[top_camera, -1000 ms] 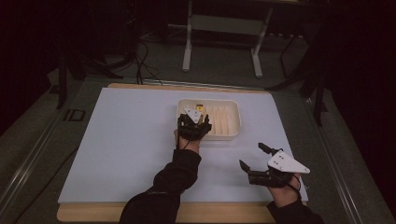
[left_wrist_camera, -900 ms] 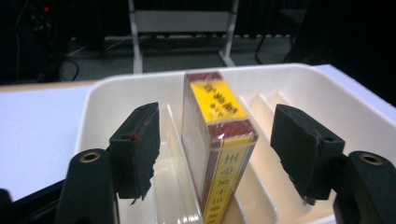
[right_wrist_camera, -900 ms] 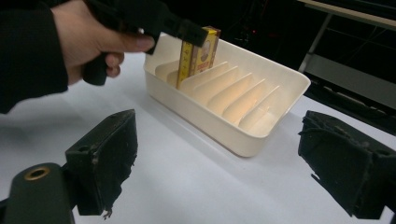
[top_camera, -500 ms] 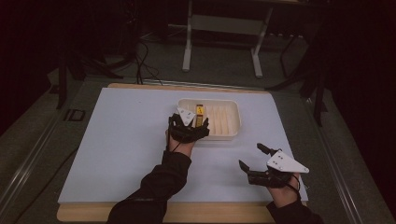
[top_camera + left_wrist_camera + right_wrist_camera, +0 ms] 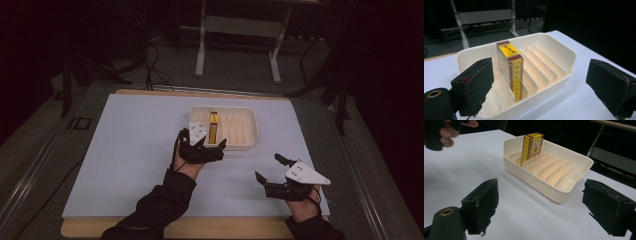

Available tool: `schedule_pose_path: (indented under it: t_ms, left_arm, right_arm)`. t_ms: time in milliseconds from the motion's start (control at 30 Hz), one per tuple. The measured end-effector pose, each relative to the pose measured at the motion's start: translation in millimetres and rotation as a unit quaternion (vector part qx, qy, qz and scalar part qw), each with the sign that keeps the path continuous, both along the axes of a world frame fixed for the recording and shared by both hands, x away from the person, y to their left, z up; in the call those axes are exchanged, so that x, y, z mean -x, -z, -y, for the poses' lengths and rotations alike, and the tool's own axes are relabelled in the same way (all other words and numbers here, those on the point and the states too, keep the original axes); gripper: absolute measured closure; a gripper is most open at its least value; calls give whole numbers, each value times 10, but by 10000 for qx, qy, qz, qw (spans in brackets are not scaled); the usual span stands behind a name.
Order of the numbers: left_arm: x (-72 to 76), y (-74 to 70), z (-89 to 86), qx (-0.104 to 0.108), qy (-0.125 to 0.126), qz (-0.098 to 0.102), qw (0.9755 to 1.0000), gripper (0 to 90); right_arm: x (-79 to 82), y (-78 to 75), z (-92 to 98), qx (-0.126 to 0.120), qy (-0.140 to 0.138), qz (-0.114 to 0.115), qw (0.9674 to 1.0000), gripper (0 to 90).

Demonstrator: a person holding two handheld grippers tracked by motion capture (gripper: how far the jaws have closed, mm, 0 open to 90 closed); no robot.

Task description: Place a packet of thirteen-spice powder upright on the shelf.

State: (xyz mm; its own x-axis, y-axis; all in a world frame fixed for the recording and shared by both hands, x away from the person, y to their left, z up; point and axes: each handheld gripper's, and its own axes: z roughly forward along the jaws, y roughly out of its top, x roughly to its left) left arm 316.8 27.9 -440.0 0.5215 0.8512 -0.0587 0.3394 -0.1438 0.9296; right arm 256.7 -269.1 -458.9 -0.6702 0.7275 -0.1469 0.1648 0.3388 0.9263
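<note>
A yellow box with red ends (image 5: pixel 213 127) (image 5: pixel 511 67) (image 5: pixel 532 145) stands on edge in a slot at the left end of a cream ribbed tray (image 5: pixel 250 125) (image 5: pixel 564 50) (image 5: pixel 574 167). My left gripper (image 5: pixel 203 139) (image 5: pixel 540 82) hovers just in front of the tray. Its jaws have just been opening, stand wide apart and have nothing between them. My right gripper (image 5: pixel 268 167) (image 5: pixel 545 205) rests near the table's front right and faces the tray. Its jaws have just closed a little but stay open and empty.
A white sheet (image 5: pixel 130 150) covers the table, with a wooden edge (image 5: pixel 200 227) at the front. A metal stand (image 5: pixel 237 45) and cables (image 5: pixel 155 65) sit on the dark floor behind. The left hand (image 5: pixel 446 132) shows at the top left of the right gripper view.
My left gripper has drawn back from over the tray toward me and to the left. The box stays standing in its slot. The right gripper has stayed in place.
</note>
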Motion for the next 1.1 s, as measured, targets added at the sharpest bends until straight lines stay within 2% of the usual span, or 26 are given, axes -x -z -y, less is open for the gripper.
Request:
schedule_pose_path:
  t_ms: [67, 267, 400, 633, 867, 933, 1100]
  left_arm:
    - [40, -19, -11, -26, 58, 85, 9999, 89]
    - [152, -73, -56, 88, 234, 143, 9996, 89]
    - [255, -65, -80, 83, 414, 109, 9990, 89]
    - [429, -37, -154, 168, 560, 54, 9983, 89]
    - [569, 43, -213, 140, 684, -1, 9976, 89]
    - [618, 75, -246, 201, 692, -18, 9974, 89]
    - [706, 139, -303, 186, 818, 35, 9965, 89]
  right_arm:
    - [-1, 0, -2, 11, 0, -4, 10000, 134]
    - [8, -8, 1, -21, -7, -7, 10000, 133]
    - [2, -8, 8, -47, -7, -21, 10000, 133]
    - [1, -3, 2, -56, -38, -34, 10000, 133]
    - [5, 1, -10, -49, -43, -54, 10000, 133]
    - [5, 3, -16, -32, -58, -59, 10000, 133]
    - [4, 11, -25, -22, -103, -45, 9999, 133]
